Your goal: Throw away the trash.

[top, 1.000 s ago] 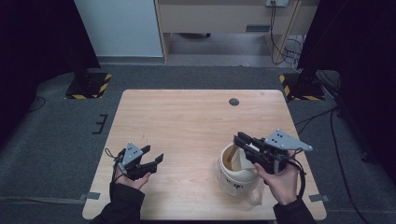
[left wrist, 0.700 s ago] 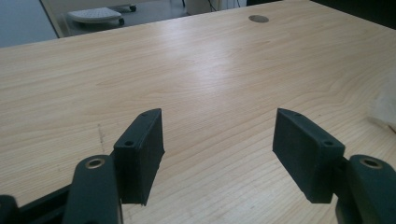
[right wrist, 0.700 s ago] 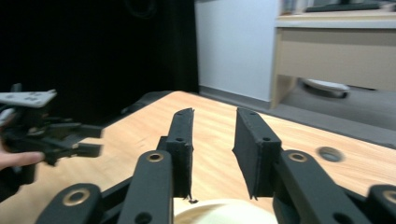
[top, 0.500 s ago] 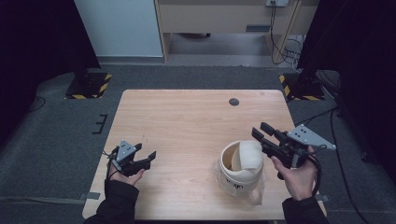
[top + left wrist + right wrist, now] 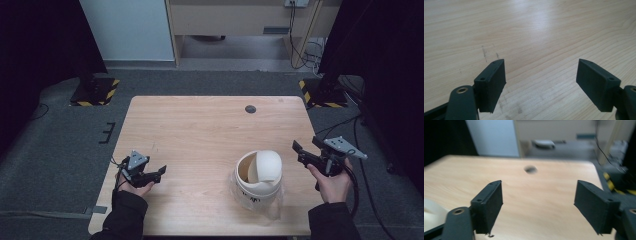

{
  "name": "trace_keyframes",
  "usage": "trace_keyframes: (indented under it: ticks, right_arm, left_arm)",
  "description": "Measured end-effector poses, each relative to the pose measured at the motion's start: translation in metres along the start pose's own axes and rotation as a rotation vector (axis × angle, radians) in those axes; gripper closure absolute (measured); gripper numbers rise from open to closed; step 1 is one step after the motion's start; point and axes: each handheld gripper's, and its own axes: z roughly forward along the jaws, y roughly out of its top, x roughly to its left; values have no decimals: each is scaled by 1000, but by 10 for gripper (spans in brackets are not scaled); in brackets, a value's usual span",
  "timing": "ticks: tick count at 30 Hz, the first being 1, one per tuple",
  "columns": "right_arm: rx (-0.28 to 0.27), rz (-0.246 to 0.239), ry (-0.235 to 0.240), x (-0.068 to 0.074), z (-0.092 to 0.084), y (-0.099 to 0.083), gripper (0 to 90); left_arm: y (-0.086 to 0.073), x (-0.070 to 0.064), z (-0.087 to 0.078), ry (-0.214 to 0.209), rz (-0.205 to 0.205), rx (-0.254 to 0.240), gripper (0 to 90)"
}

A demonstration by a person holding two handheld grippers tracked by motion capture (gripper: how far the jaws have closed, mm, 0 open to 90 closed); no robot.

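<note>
The white tub [image 5: 257,176] stands on the table [image 5: 200,125] near its front edge, toward the right, with a rounded lid tilted in its mouth and a clear film around its base; I judge it light, stiff and a little slippery, so the rim is the best place to take it. The right gripper [image 5: 306,154] is just beside the tub but apart from it; its jaws have just been opening and hold nothing; the left gripper [image 5: 156,173], well apart, is also released and has been opening, with nothing between the jaws.

A light rectangular wooden table [image 5: 200,130] is carrying a white tub [image 5: 257,182], seemingly lidded, at five o'clock.
</note>
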Motion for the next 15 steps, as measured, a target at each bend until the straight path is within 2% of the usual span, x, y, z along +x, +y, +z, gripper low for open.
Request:
trace_keyframes:
  ticks: [4,6,8,12,13,15]
  right_arm:
    - [84,5,-60,-20,10,-25,197]
    - [117,-16,-79,-28,14,-35,188]
    - [142,-28,-78,-36,18,-45,173]
    - [163,30,-40,-49,26,-64,154]
    - [180,28,-39,-51,28,-68,152]
    - [232,-8,-54,-56,31,-74,150]
  left_arm:
    - [-4,5,4,3,-6,42,210]
    - [-6,7,6,3,-7,63,205]
    - [-9,9,11,3,-13,97,197]
    - [-14,16,15,17,-15,150,183]
    - [-15,17,16,19,-16,163,176]
    - [-18,20,17,24,-20,190,171]
